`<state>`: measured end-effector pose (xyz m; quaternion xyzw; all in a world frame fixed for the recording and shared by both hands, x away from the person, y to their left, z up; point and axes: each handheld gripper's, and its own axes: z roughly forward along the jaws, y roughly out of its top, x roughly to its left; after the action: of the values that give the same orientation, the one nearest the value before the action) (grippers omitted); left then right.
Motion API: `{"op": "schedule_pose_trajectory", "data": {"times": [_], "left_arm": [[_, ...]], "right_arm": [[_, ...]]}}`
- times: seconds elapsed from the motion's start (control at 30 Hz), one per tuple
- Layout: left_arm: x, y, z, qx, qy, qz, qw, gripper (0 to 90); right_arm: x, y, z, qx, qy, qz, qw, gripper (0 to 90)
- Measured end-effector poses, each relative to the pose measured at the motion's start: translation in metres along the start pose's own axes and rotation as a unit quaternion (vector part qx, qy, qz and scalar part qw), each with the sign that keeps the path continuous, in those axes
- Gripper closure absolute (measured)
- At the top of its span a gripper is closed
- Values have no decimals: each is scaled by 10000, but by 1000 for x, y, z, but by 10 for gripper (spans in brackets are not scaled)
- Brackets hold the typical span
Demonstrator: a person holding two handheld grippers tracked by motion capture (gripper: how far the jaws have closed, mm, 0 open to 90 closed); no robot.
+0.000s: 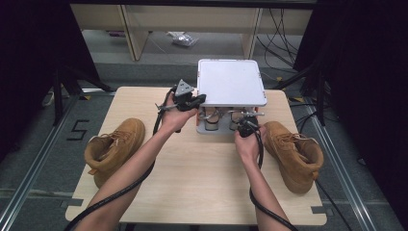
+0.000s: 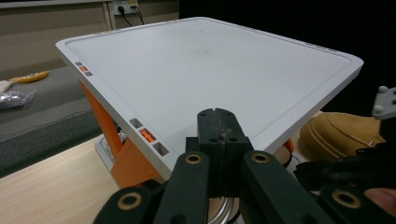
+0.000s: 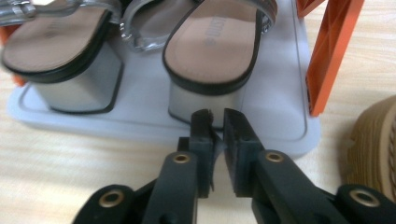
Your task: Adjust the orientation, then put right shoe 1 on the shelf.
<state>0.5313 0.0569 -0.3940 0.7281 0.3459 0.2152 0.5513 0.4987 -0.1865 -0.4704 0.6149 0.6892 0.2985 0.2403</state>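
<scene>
Sandals (image 3: 212,44) sit on the rack's lower shelf (image 3: 280,116); right gripper (image 3: 215,122) slightly apart before them, left gripper (image 2: 217,122) together.

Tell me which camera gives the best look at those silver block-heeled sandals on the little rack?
The right gripper view: both sandals sit close up on the rack's grey bottom tray, heels and insoles plain to see. The high view has them small, half hidden under the white top shelf. The left gripper view catches just a silvery glint under that shelf.
</scene>
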Motion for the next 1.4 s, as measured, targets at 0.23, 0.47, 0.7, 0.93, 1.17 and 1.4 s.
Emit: {"op": "schedule_pose_trajectory", "data": {"times": [0.23, 0.47, 0.7, 0.93, 1.17, 1.4], "left_arm": [[-2, 3, -8, 39, -28, -108, 9999, 853], [5, 1, -53, 67, 48, -197, 9998, 749], [17, -13, -115, 185, 175, -453, 9987, 677], [32, -23, -172, 132, 386, -615, 9973, 650], [44, -27, -206, 61, 620, -641, 9960, 643], [59, -37, -239, -2, 878, -837, 9926, 631]], "right_arm": [[-1, -15, -26, -150, 252, -216, 9993, 641], [-1, -35, -49, -172, 487, -398, 9979, 558], [-3, -56, -65, -287, 571, -360, 9973, 510], [-4, -68, -74, -382, 703, -278, 9964, 493], [-2, -76, -77, -318, 670, -280, 9969, 484], [-1, -77, -77, -318, 705, -291, 9966, 468]]}}
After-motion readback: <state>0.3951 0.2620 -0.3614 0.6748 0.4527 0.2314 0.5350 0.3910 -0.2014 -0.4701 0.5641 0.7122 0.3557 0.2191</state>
